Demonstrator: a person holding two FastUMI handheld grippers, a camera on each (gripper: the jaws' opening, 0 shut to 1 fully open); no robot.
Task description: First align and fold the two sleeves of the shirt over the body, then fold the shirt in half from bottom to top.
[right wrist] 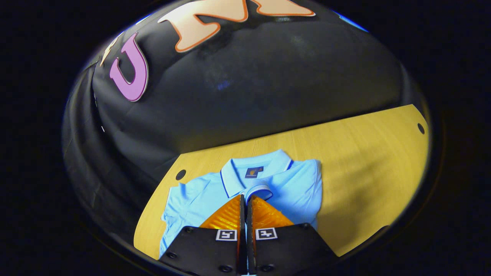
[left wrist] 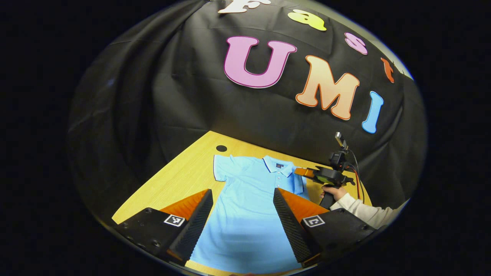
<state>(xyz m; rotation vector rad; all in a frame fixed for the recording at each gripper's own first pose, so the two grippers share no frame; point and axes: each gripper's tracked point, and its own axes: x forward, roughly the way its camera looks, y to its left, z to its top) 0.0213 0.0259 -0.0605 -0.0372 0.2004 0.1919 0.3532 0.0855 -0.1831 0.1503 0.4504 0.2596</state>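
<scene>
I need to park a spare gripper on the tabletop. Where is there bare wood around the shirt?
Bare table lies wide between the shirt and the edge with the small hole. A narrower strip runs beside the spread sleeve. The collar side is crowded: the right gripper is there.

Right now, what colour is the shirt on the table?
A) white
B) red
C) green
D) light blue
D: the shirt lying flat on the wooden table is light blue, collar and all, in both the left gripper view and the right gripper view.
</scene>
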